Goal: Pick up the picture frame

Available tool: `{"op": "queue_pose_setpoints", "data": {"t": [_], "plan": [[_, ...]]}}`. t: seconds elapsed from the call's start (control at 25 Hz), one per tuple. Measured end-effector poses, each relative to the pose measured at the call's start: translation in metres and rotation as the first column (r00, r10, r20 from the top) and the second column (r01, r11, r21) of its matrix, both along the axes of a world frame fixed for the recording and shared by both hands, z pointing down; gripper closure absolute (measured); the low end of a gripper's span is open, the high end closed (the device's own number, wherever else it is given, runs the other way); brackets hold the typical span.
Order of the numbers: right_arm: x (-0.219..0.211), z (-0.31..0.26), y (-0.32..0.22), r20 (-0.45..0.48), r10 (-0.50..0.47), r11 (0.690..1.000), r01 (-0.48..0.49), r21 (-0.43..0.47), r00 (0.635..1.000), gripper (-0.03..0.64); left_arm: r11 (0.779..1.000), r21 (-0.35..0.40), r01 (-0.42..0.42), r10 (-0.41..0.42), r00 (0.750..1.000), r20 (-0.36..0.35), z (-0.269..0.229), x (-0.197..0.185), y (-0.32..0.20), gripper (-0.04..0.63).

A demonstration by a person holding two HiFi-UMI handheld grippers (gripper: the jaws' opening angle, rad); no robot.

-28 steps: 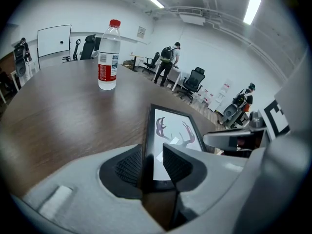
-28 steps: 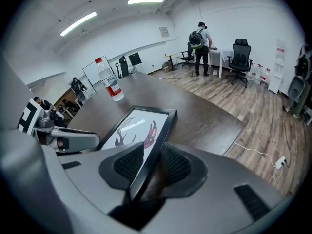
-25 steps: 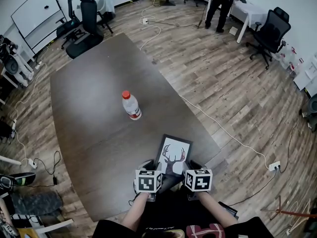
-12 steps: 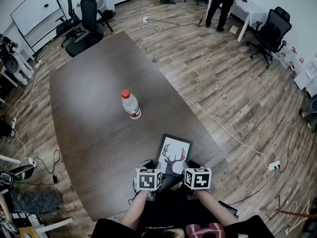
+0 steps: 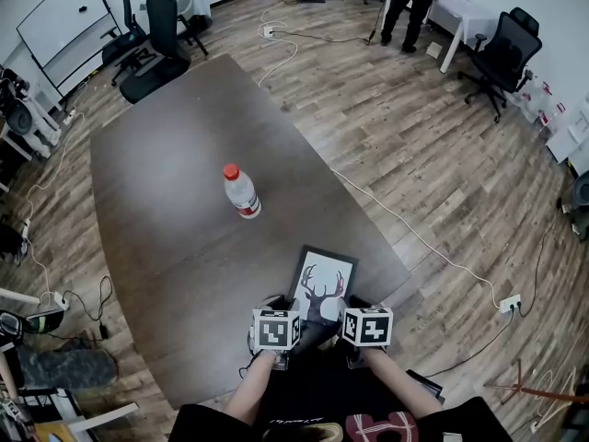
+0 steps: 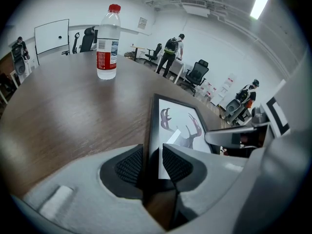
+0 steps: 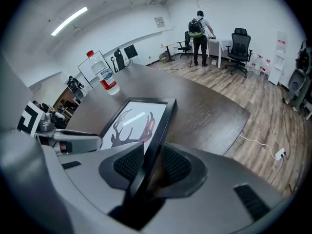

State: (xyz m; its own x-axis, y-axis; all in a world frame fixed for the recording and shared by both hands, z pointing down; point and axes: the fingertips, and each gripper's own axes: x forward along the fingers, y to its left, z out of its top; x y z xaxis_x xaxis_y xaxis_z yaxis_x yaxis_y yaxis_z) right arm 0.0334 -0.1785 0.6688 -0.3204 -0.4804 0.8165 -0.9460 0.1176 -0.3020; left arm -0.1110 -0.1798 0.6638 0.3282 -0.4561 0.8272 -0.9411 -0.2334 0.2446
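Note:
The picture frame [image 5: 322, 282], black-edged with a deer print, is at the near edge of the dark wooden table [image 5: 156, 182]. My left gripper [image 5: 276, 306] is shut on its left side; in the left gripper view the black edge [image 6: 151, 130] runs between the ribbed pads [image 6: 130, 165]. My right gripper [image 5: 353, 308] grips the right side. There the frame's edge [image 7: 163, 126] stands tilted between the pads [image 7: 127, 164], and the jaws are opening slightly while both pads still touch it. The frame's near end is hidden under the marker cubes.
A water bottle [image 5: 241, 191] with a red cap stands upright at mid-table, beyond the frame. Office chairs [image 5: 161, 40] stand at the table's far end. A person [image 5: 409, 7] stands at a white desk far back. Cables run across the wooden floor [image 5: 442, 182].

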Motion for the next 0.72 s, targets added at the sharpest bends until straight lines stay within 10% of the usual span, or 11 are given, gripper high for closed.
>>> {"op": "queue_pose_setpoints", "data": {"t": [0.72], "plan": [[-0.0027,0.0037,0.0018,-0.007,-0.006,1.000,0.006,-0.011,1.000,0.505,0.998,-0.052,0.047,-0.049,0.998,-0.031,0.0027,0.0007,0.0010,0.495]]}}
